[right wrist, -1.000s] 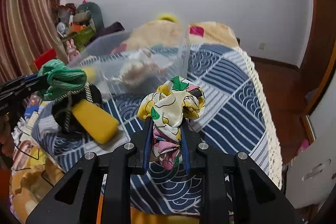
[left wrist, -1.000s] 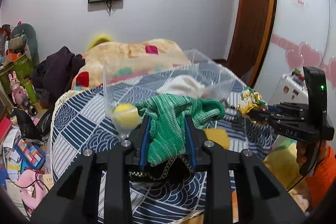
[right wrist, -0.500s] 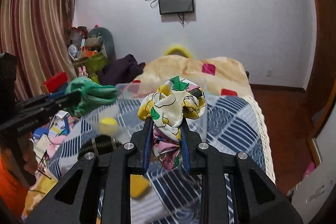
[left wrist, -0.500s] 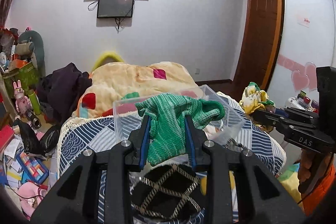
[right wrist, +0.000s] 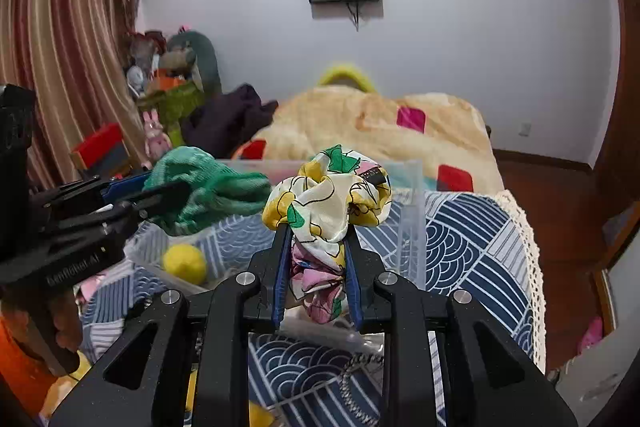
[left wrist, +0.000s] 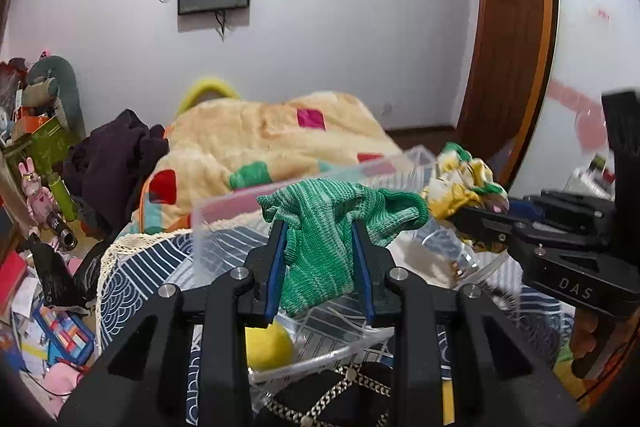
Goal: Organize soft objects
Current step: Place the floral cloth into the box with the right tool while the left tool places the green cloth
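Observation:
My left gripper (left wrist: 319, 227) is shut on a green knit cloth (left wrist: 320, 235) and holds it over the clear plastic bin (left wrist: 224, 203) on the bed. My right gripper (right wrist: 316, 231) is shut on a yellow, white and green floral cloth (right wrist: 326, 195), held over the same bin (right wrist: 412, 227). A yellow ball (left wrist: 266, 345) lies in the bin; it also shows in the right wrist view (right wrist: 185, 263). The right gripper and its floral cloth (left wrist: 464, 183) appear at the right of the left wrist view. The left gripper with the green cloth (right wrist: 204, 187) appears at the left of the right wrist view.
The bin stands on a blue and white patterned bedspread (right wrist: 472, 239). A black item with a chain pattern (left wrist: 332, 395) lies just before the bin. A beige blanket (left wrist: 272, 131) lies behind. Clutter and toys (left wrist: 44, 187) fill the floor at left. A wooden door (left wrist: 508, 39) stands at right.
Both grippers have moved forward and lowered towards the bin with their cloths still held. The bin now lies directly beneath them, and the yellow ball shows under the left gripper.

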`<state>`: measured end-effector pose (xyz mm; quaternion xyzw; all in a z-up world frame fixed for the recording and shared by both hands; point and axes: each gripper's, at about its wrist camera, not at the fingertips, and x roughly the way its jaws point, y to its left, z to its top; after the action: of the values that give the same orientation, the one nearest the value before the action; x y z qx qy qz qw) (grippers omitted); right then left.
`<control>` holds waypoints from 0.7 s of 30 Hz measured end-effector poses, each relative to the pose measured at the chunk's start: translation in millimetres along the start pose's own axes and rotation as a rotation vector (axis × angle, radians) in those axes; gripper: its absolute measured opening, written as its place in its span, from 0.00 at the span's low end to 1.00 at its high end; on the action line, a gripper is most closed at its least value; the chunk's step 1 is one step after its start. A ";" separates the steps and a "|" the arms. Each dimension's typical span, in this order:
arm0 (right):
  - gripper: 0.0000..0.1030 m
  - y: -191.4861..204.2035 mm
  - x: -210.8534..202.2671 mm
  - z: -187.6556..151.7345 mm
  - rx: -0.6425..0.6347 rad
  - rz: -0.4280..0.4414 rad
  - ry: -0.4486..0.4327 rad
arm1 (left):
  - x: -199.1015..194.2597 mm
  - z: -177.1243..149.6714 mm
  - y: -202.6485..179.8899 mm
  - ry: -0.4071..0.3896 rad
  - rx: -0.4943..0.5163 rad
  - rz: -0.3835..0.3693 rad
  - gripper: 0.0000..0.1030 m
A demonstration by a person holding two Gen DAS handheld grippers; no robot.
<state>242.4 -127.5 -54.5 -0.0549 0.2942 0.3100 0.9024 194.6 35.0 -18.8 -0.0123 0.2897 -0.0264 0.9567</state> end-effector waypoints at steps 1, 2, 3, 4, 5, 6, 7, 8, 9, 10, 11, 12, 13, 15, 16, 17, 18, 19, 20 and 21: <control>0.22 -0.3 3.7 -0.4 -0.003 -0.006 0.014 | 6.1 -0.9 -0.9 0.013 0.006 0.001 0.30; 0.22 -0.4 10.5 -1.8 -0.007 -0.014 0.037 | 14.3 -2.6 -2.4 0.036 0.014 0.006 0.30; 0.22 -0.3 14.6 -2.9 -0.012 -0.020 0.056 | 20.6 -3.7 -3.4 0.057 0.019 0.010 0.30; 0.22 -0.5 19.1 -4.3 -0.015 -0.025 0.074 | 27.2 -4.5 -4.2 0.084 0.025 0.019 0.30; 0.22 -1.1 22.4 -6.3 -0.019 -0.030 0.089 | 31.4 -4.6 -5.0 0.100 0.029 0.024 0.30; 0.22 -2.0 24.4 -7.4 -0.024 -0.032 0.098 | 36.0 -6.3 -5.6 0.118 0.032 0.022 0.30; 0.22 -2.6 25.6 -8.2 -0.028 -0.031 0.105 | 39.4 -7.7 -6.2 0.131 0.036 0.019 0.30; 0.22 -2.4 26.5 -9.7 -0.032 -0.032 0.110 | 41.5 -8.5 -6.6 0.140 0.039 0.021 0.30; 0.22 -1.1 25.9 -11.0 -0.042 -0.041 0.105 | 42.4 -9.7 -7.5 0.144 0.041 0.021 0.30; 0.22 -0.6 25.2 -11.0 -0.047 -0.043 0.105 | 43.8 -10.4 -7.9 0.149 0.042 0.019 0.30; 0.24 0.6 24.5 -11.6 -0.052 -0.046 0.107 | 44.8 -10.3 -7.7 0.153 0.041 0.018 0.31; 0.24 0.3 23.7 -11.0 -0.053 -0.048 0.110 | 46.0 -10.9 -7.6 0.160 0.037 0.014 0.32; 0.25 0.1 23.1 -10.4 -0.051 -0.044 0.112 | 46.5 -11.2 -7.4 0.165 0.034 0.012 0.36; 0.33 -1.5 22.3 -9.2 -0.045 -0.046 0.116 | 46.2 -10.9 -7.4 0.168 0.034 0.011 0.42; 0.36 -1.9 22.3 -7.9 -0.043 -0.046 0.115 | 44.6 -10.2 -7.4 0.164 0.035 0.014 0.47; 0.43 -2.2 19.2 -8.0 -0.040 -0.047 0.110 | 41.8 -9.6 -7.4 0.155 0.036 0.016 0.54; 0.48 -2.2 18.0 -7.1 -0.040 -0.048 0.103 | 40.6 -8.1 -7.4 0.147 0.036 0.020 0.58; 0.50 -1.5 15.1 -6.3 -0.039 -0.046 0.094 | 35.2 -6.7 -7.5 0.130 0.036 0.028 0.63; 0.52 -1.2 14.3 -5.3 -0.040 -0.043 0.090 | 30.9 -4.9 -7.2 0.115 0.035 0.036 0.66; 0.52 -1.0 10.0 -4.3 -0.042 -0.039 0.083 | 26.2 -2.5 -5.9 0.100 0.031 0.044 0.67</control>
<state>247.2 -124.2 -63.7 -0.0926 0.3238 0.2961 0.8938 214.7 27.6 -35.2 0.0103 0.3369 -0.0102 0.9414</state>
